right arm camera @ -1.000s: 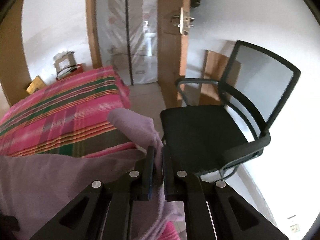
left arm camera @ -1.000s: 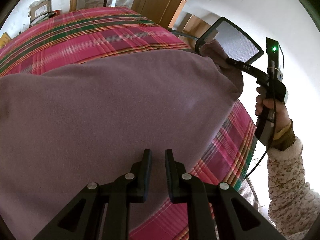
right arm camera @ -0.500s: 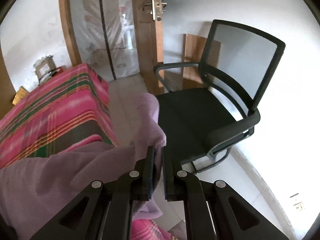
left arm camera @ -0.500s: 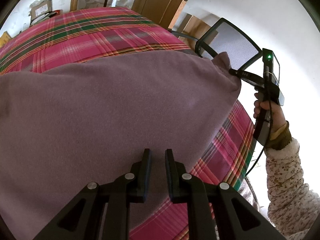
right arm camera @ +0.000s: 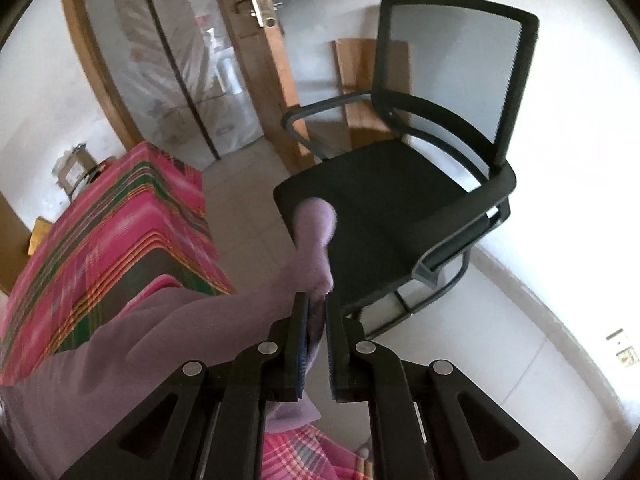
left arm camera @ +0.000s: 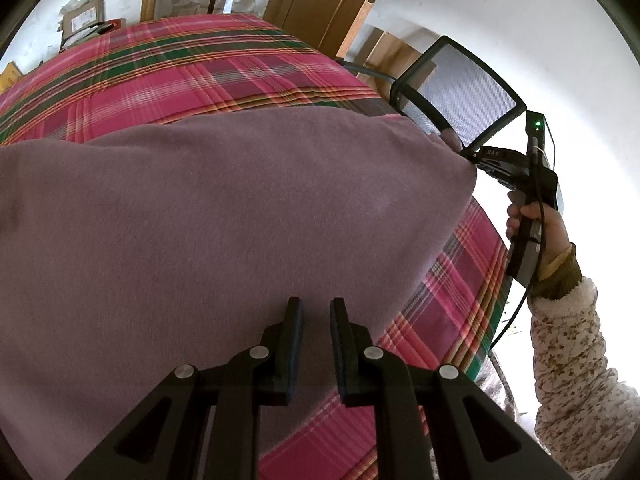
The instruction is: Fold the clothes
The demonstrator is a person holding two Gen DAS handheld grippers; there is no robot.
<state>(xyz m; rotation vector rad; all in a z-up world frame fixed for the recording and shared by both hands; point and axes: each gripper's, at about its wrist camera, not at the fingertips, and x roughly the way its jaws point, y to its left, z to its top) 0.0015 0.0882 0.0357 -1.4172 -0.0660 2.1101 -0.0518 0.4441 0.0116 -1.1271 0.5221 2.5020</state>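
At the far right corner of the pink plaid bed (left arm camera: 224, 68), our right gripper (right arm camera: 316, 312), clamped on the soft mauve fleece garment (left arm camera: 224, 208), has pulled that corner outward to flatten it, while our left gripper (left arm camera: 314, 312) hovers slightly open, empty.

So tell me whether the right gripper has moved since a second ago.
Yes. In the left wrist view the right gripper, clamping the mauve garment's corner, has sunk from across the chair back to its lower edge.

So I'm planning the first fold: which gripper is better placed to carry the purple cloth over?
Right. The right gripper already pinches the purple cloth corner; the left gripper holds nothing.
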